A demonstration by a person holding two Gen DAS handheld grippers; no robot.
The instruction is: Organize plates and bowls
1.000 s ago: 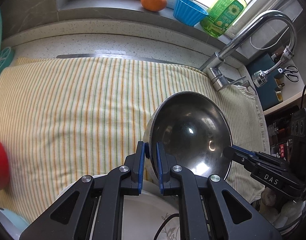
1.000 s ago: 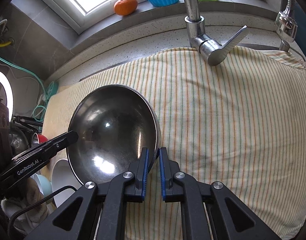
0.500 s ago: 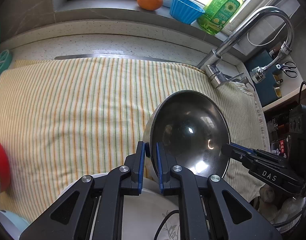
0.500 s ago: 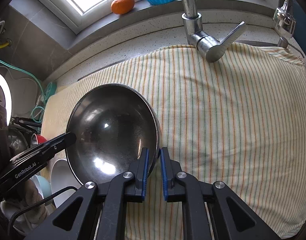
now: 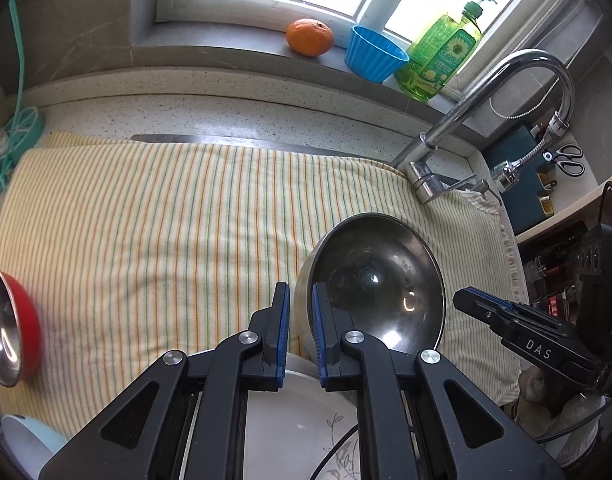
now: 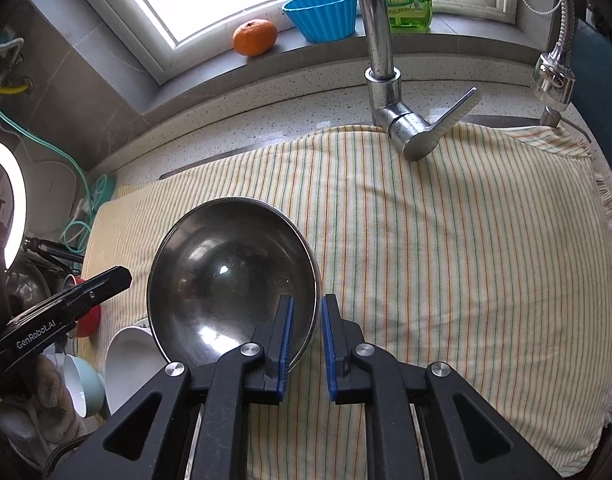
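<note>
Striped cloth point(image 6: 446, 260) spread over the table below the faucet point(image 6: 390, 100). Steel bowl point(image 6: 229, 280) tilted on the cloth, its near edge over a white plate point(image 6: 123, 356). Left gripper point(image 5: 299, 320) straddles the bowl's left rim at a narrow gap, blue pads on either side. Right gripper point(image 6: 306, 328) straddles the right rim with a wider gap, pads clear of the metal. Red bowl point(image 5: 13, 324) lies at the cloth's left edge.
</note>
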